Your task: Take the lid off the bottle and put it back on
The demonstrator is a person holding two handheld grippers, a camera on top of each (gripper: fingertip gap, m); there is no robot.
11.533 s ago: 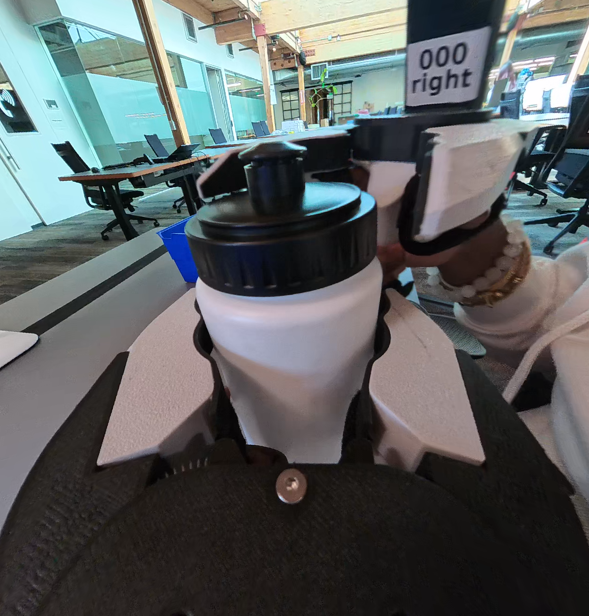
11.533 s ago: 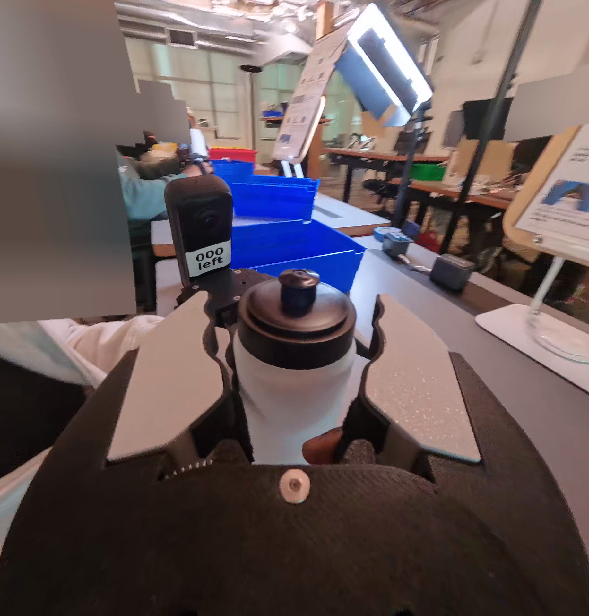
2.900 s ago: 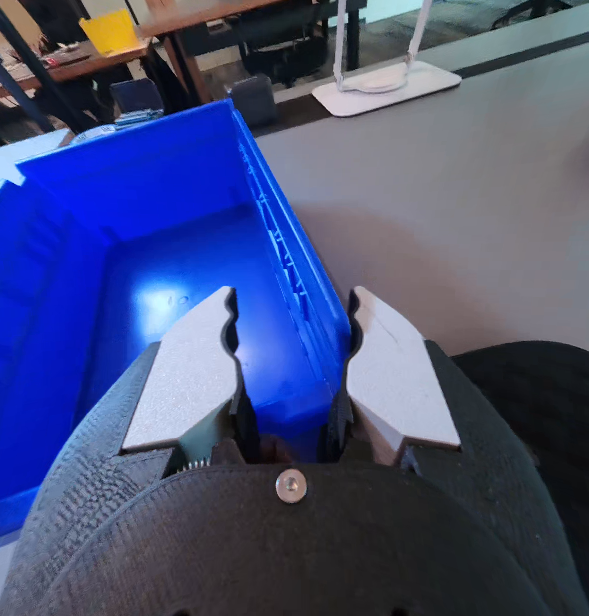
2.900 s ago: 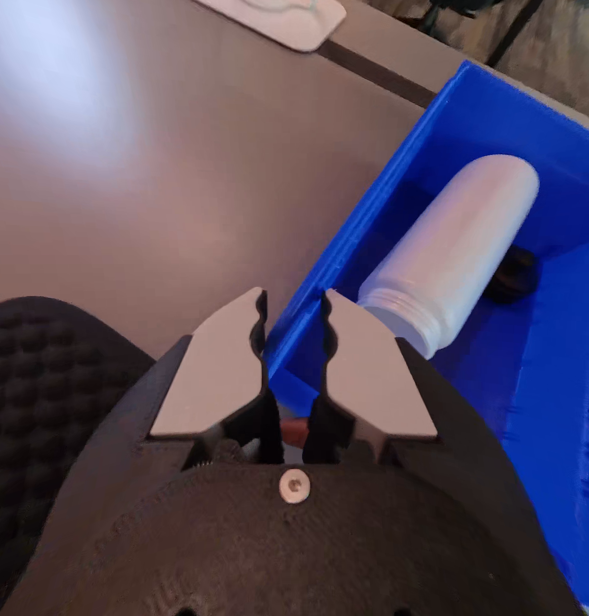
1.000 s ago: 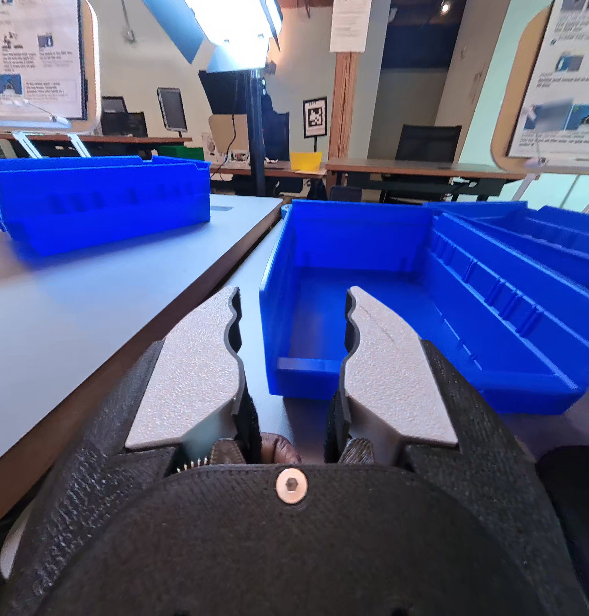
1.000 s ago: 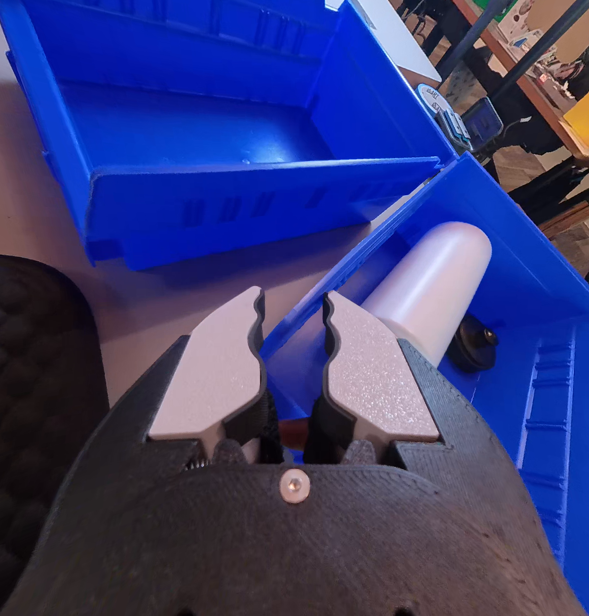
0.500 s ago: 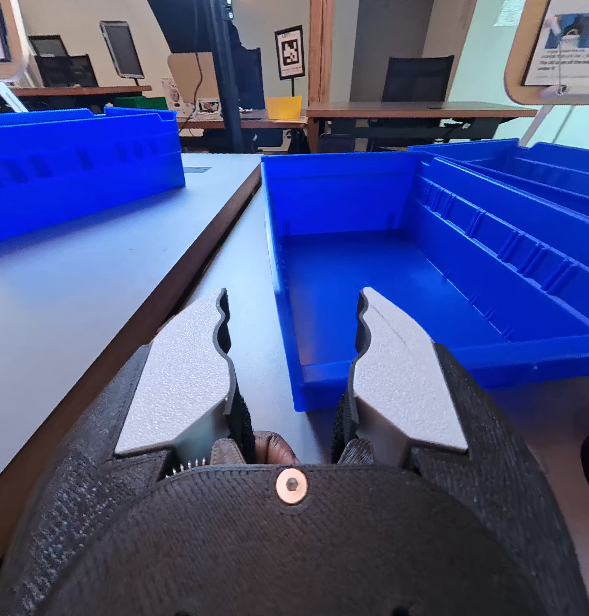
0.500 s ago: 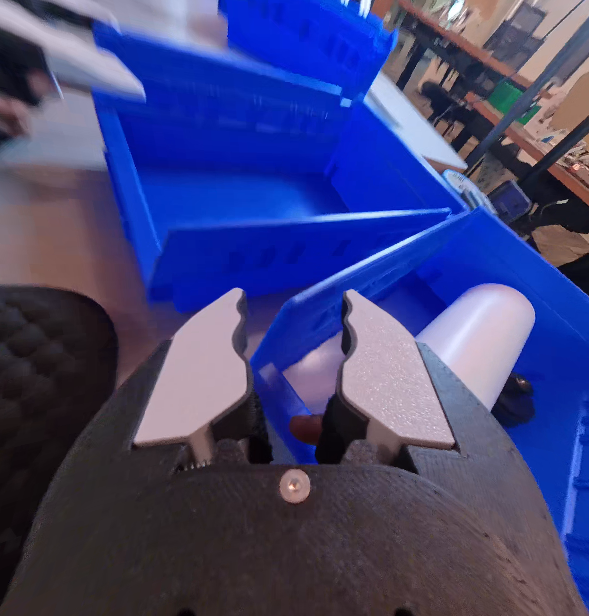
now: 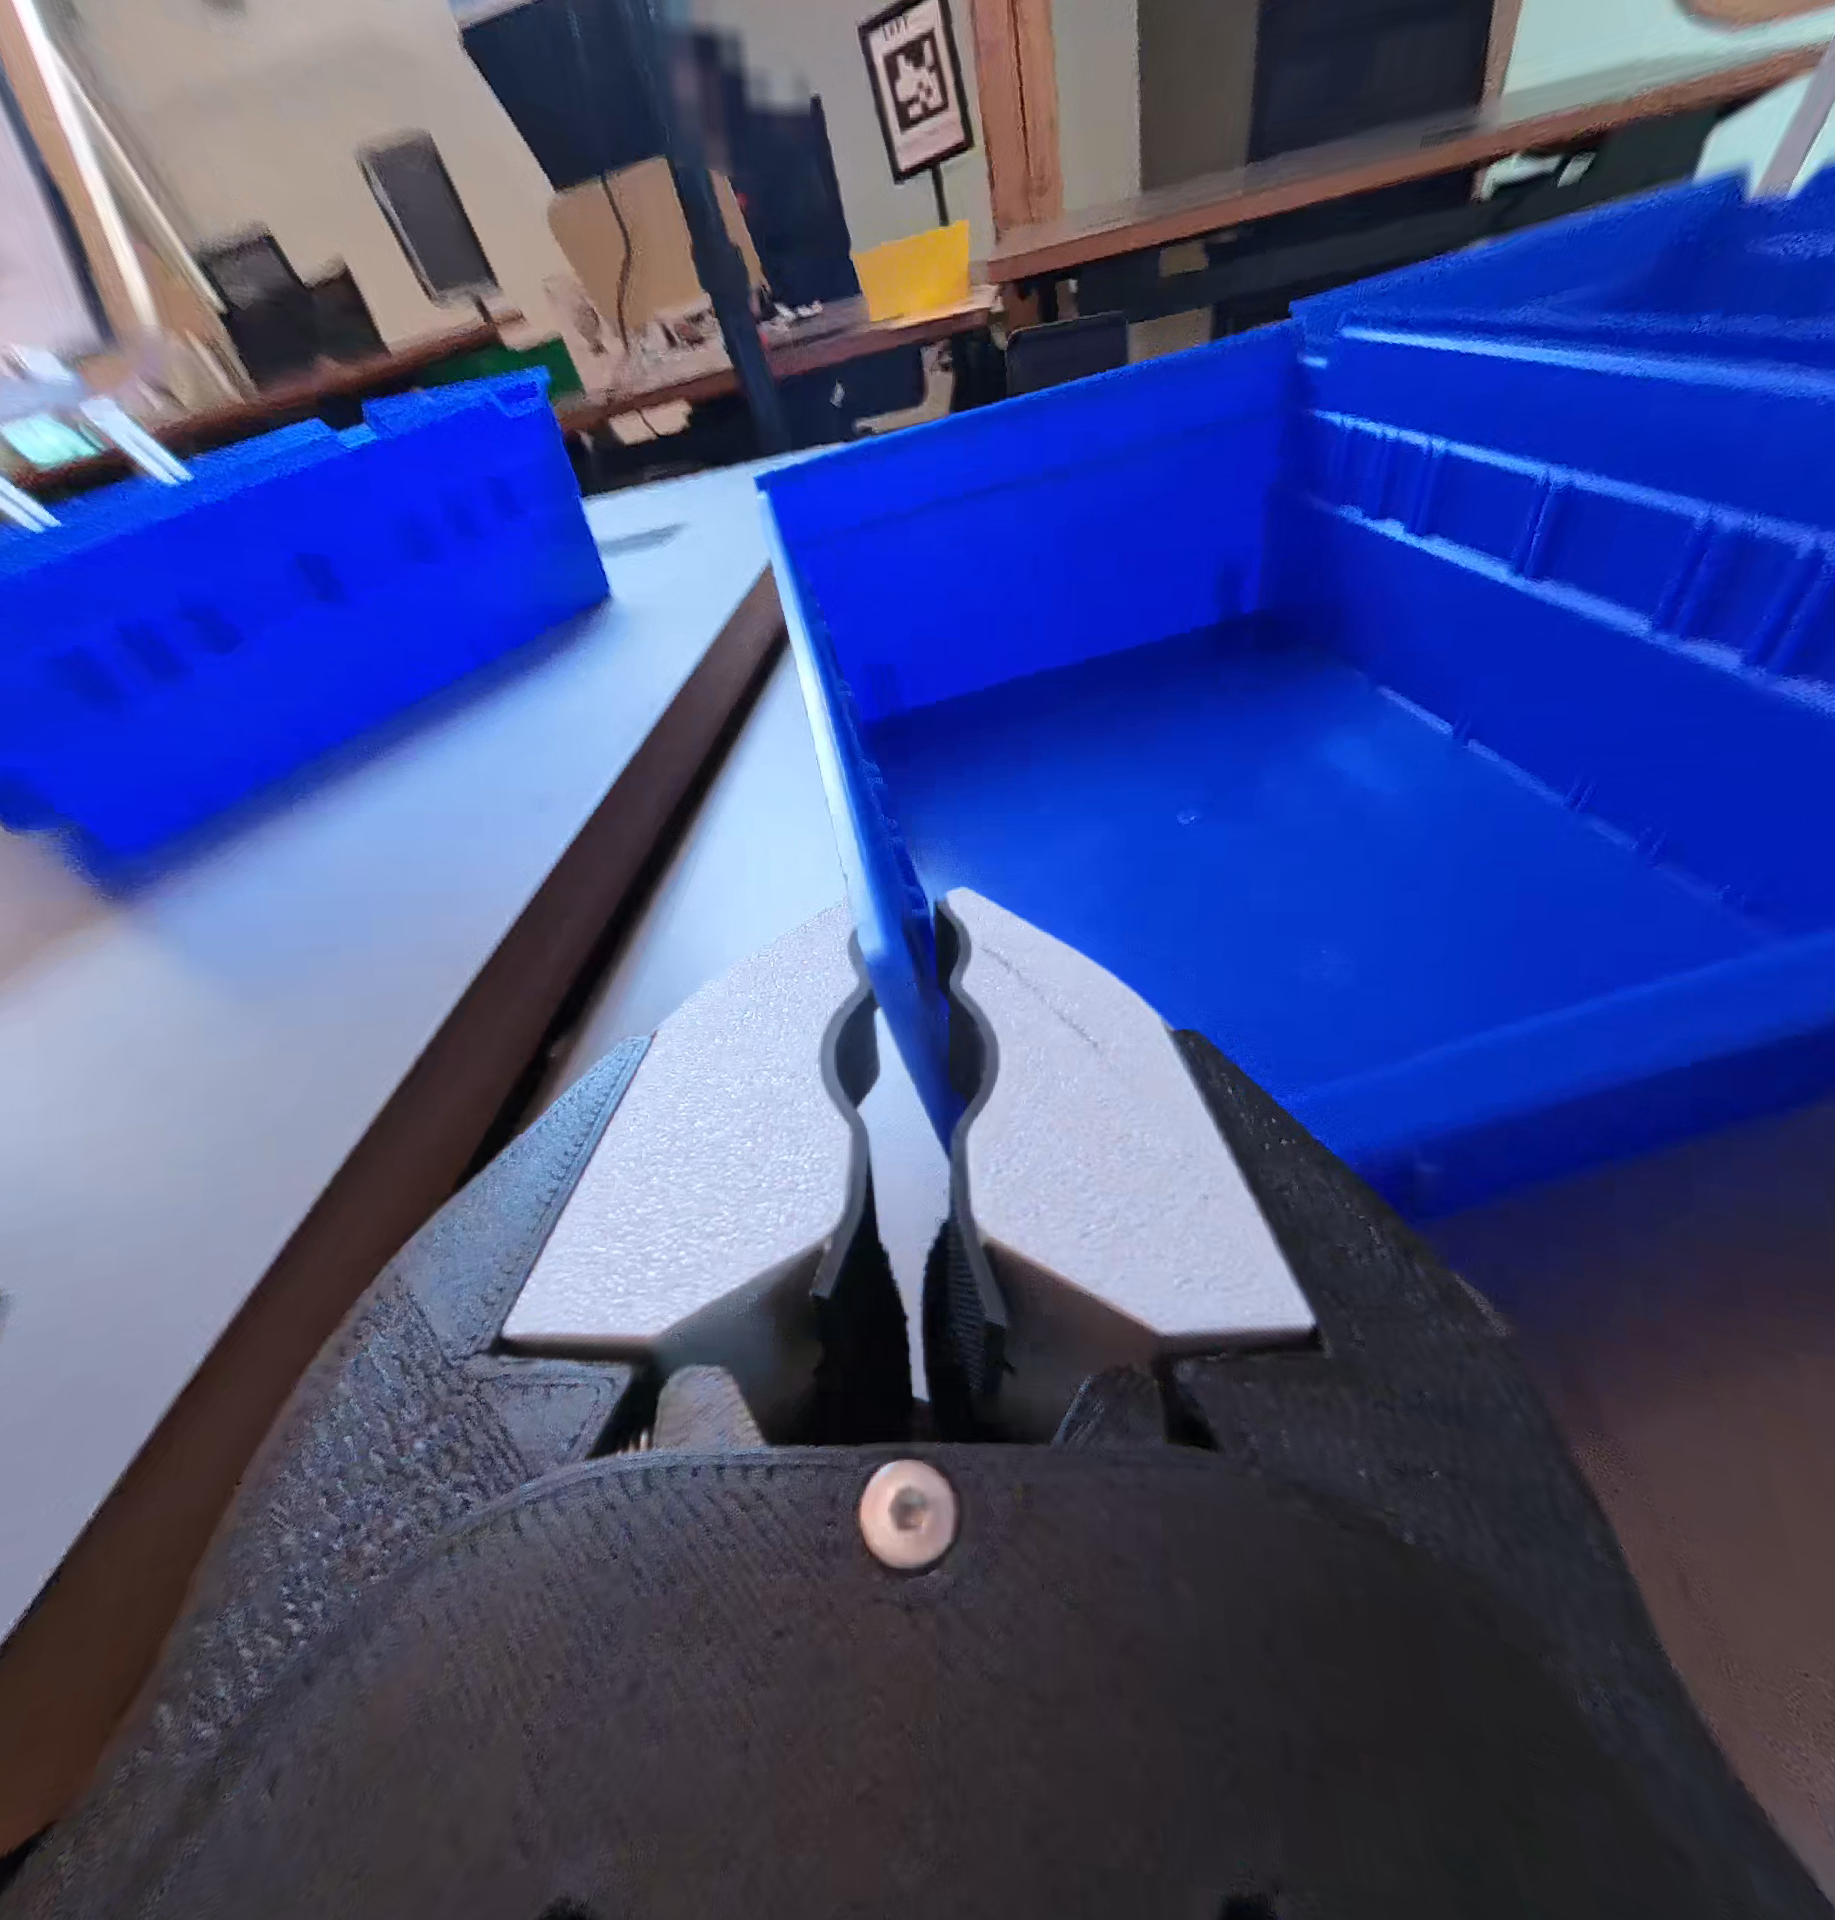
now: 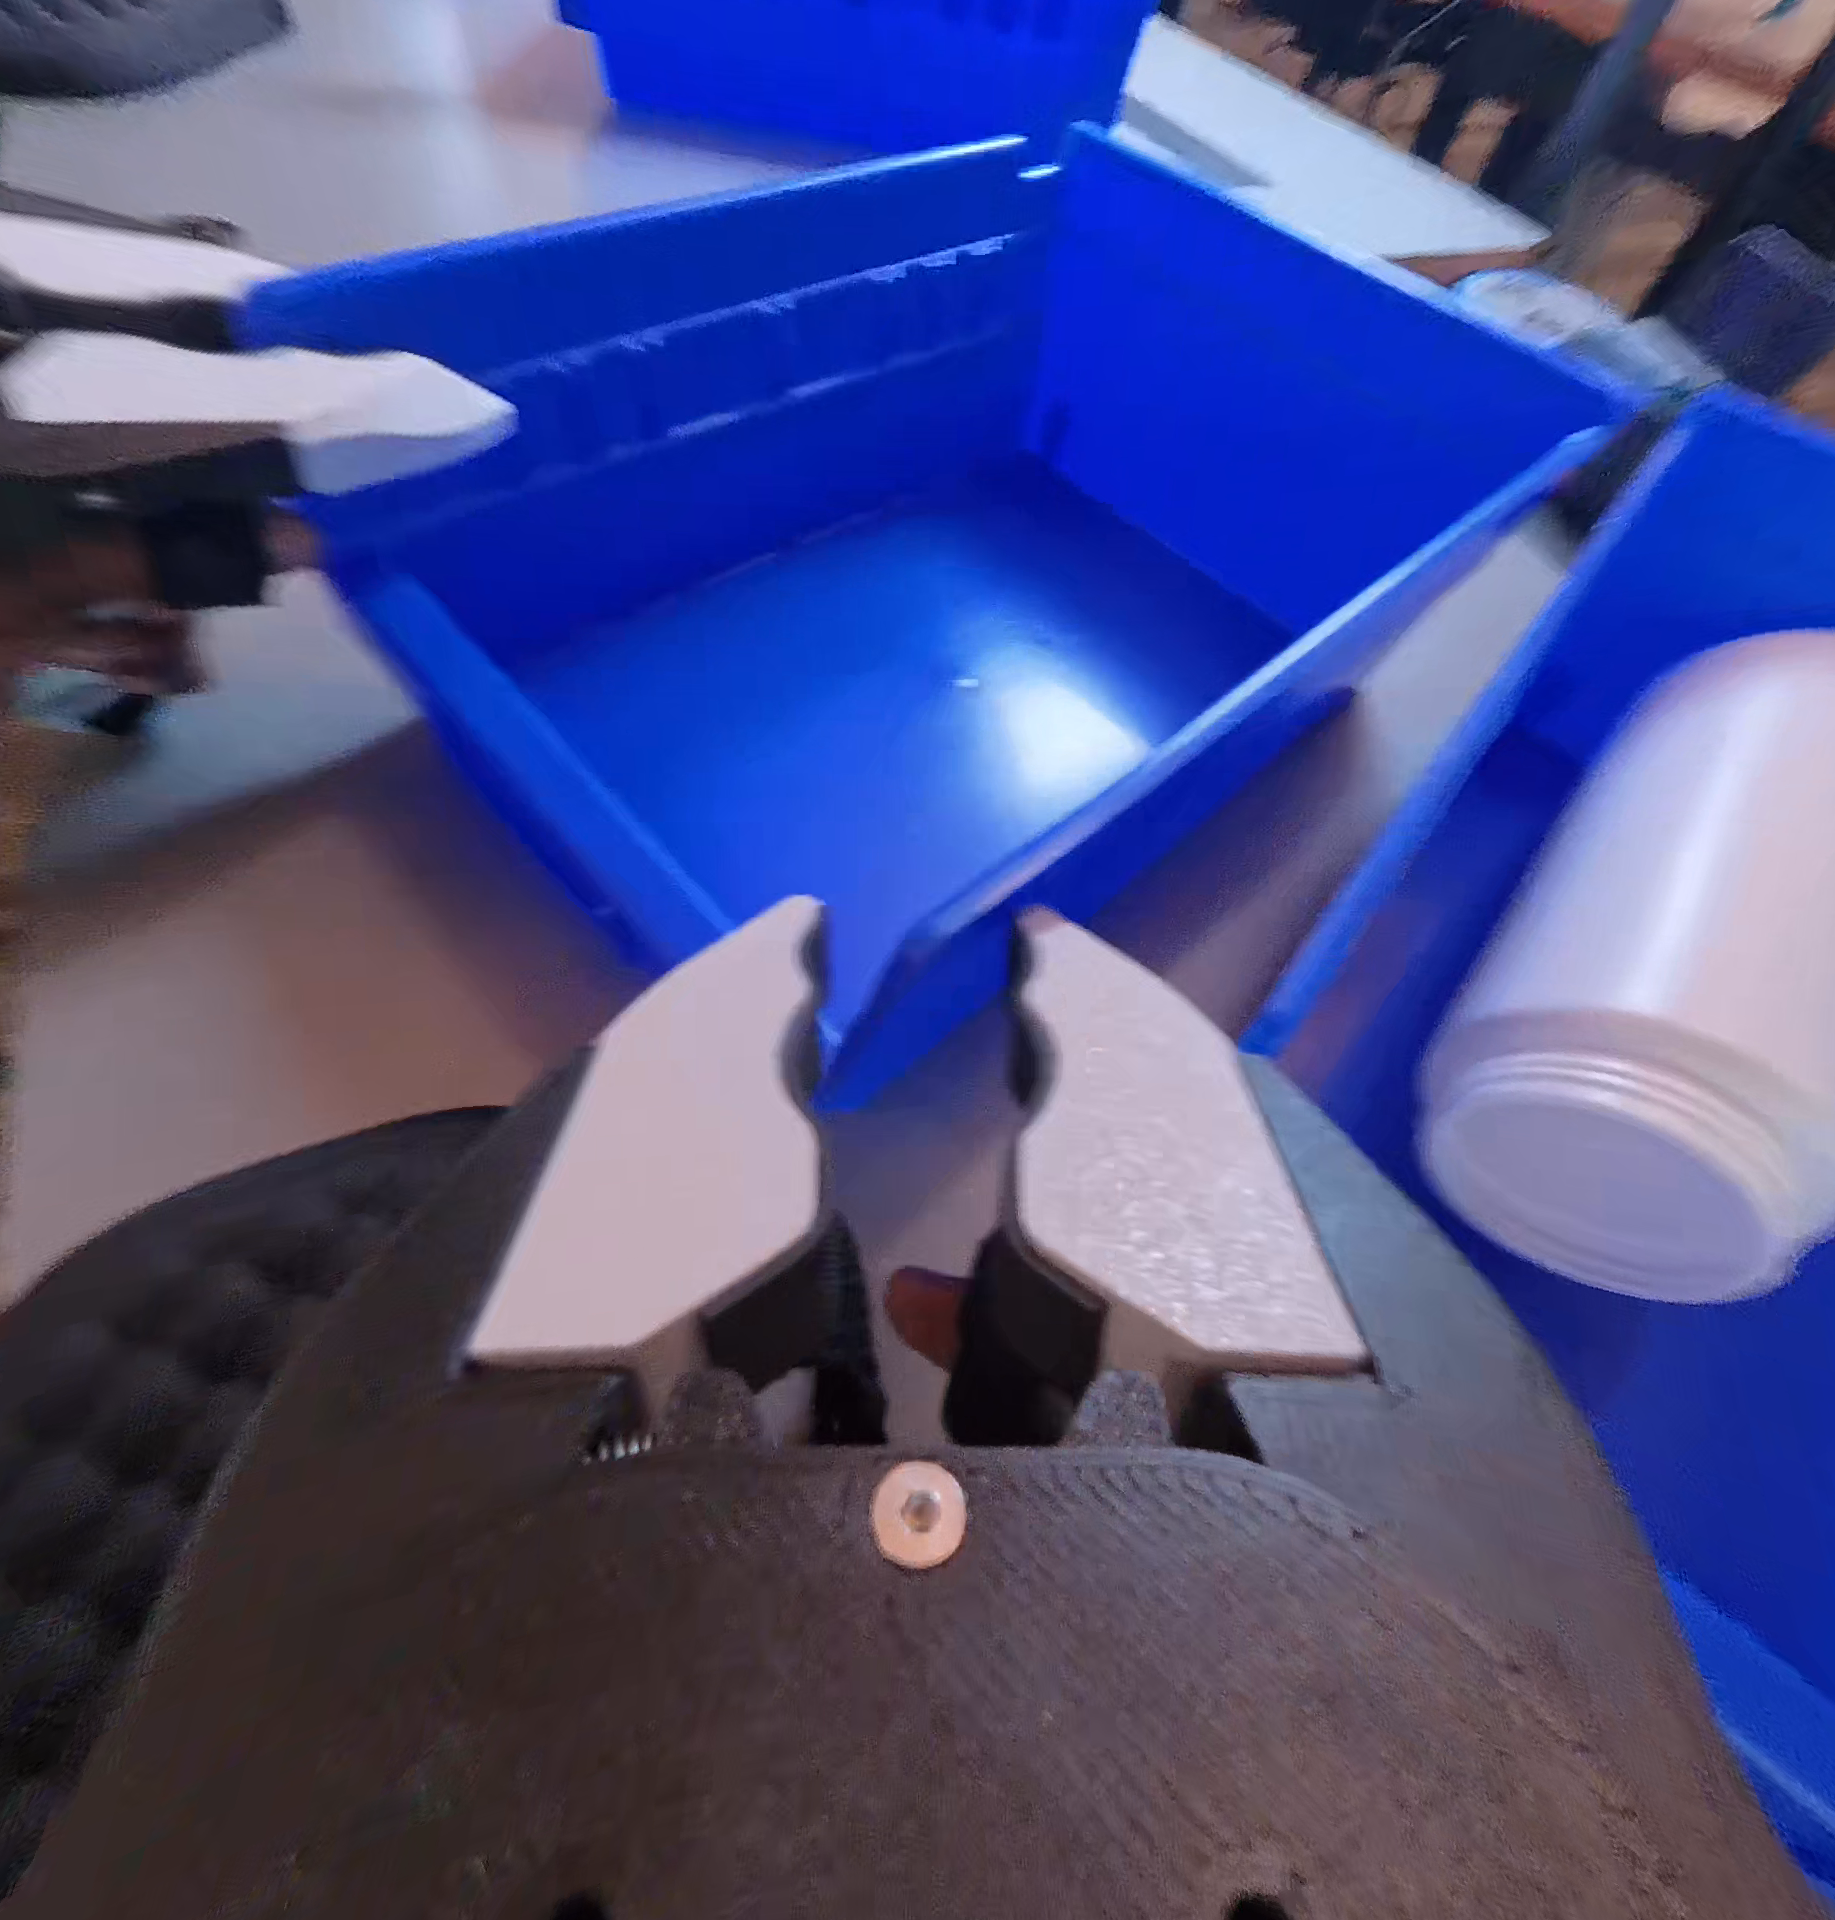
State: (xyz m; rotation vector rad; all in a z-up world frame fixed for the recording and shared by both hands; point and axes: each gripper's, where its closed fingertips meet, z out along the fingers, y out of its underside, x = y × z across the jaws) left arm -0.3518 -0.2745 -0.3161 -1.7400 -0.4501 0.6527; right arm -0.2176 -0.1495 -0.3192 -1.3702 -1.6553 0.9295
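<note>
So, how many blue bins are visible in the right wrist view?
3. An empty bin in the middle; a second bin at the right, with the white bottle lying in it; a third bin at the top edge. Others may be out of frame.

left black gripper with grey fingers (image 9: 900,997): jaws nearly closed, level | right black gripper with grey fingers (image 10: 915,971): jaws parted, tilted down
</note>
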